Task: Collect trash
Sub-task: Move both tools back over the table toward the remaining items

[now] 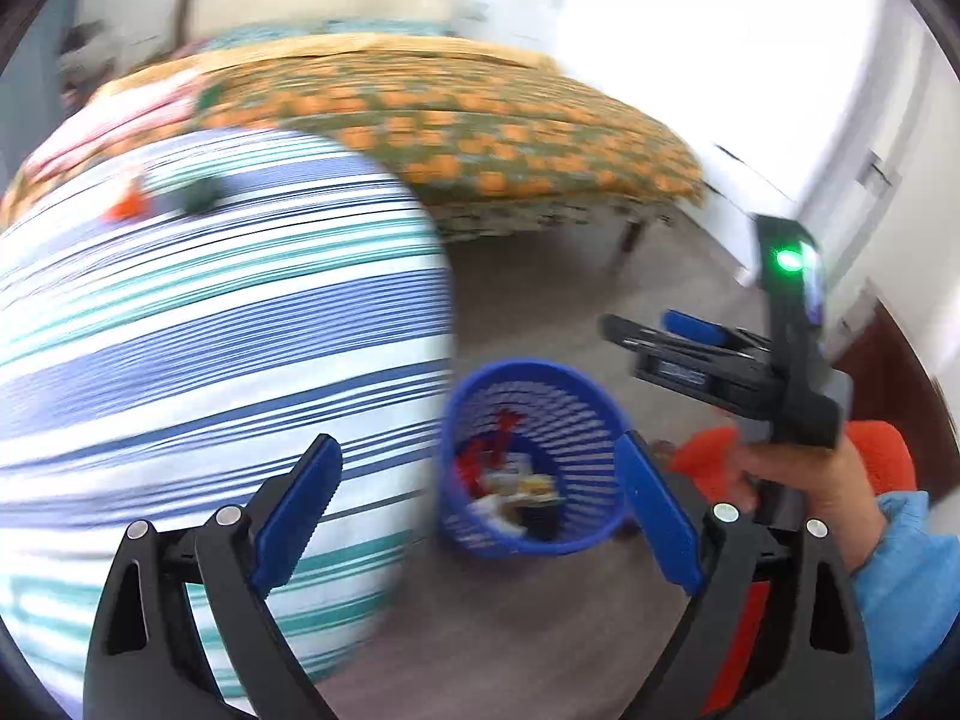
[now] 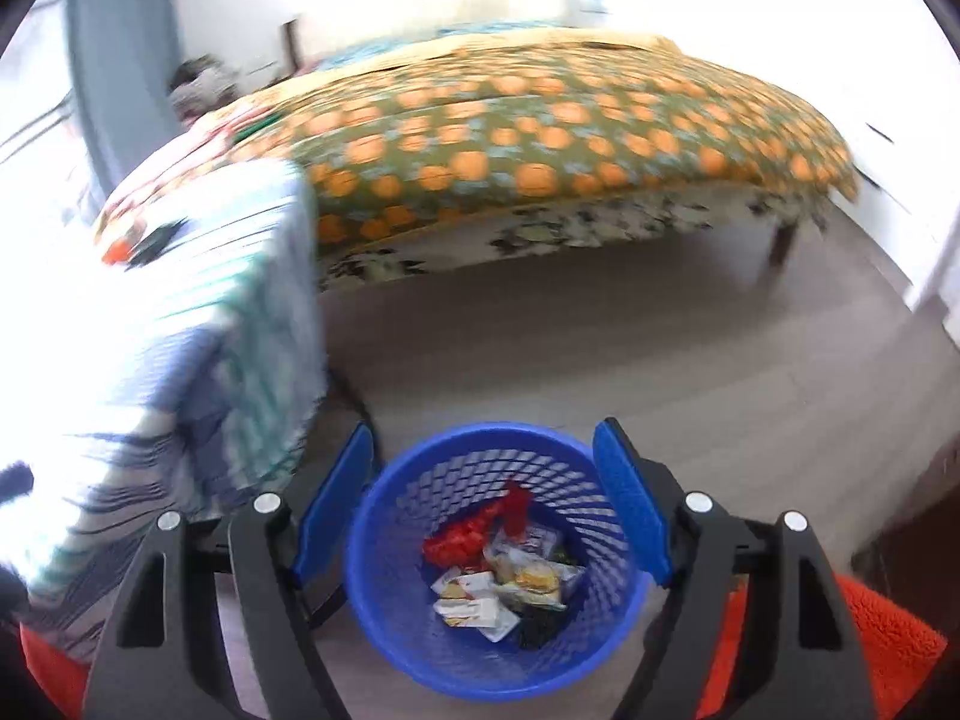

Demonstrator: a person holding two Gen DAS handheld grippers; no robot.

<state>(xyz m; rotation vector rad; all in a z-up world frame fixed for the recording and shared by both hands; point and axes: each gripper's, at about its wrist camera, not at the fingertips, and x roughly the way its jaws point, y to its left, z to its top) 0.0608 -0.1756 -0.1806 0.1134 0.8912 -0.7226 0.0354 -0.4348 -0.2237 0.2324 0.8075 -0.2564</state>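
- Because the trash is meant to end up in one place, a blue mesh basket (image 2: 498, 564) is being kept on the floor beside the striped counter (image 1: 210, 330), where it is being reached from above.
- Wrappers and a red piece of trash (image 2: 504, 570) are already lying at the bottom of the basket, so the collecting is judged to be well under way.
- The right claw (image 2: 486, 516) is being held directly over the basket with its blue fingers (image 2: 630, 510) spread wide and nothing between them, a pose that suits a drop.
- The left claw (image 1: 480, 510) is likewise being held wide and empty, aimed between the counter edge and the basket.
- Two small items, one orange (image 1: 126, 204) and one dark green (image 1: 204, 195), are being left at the far part of the counter; what they are cannot be told through the blur, though they are judged to be the remaining trash.
- A bed (image 2: 540, 138) with an orange-dotted cover is being seen behind, well apart from the basket.
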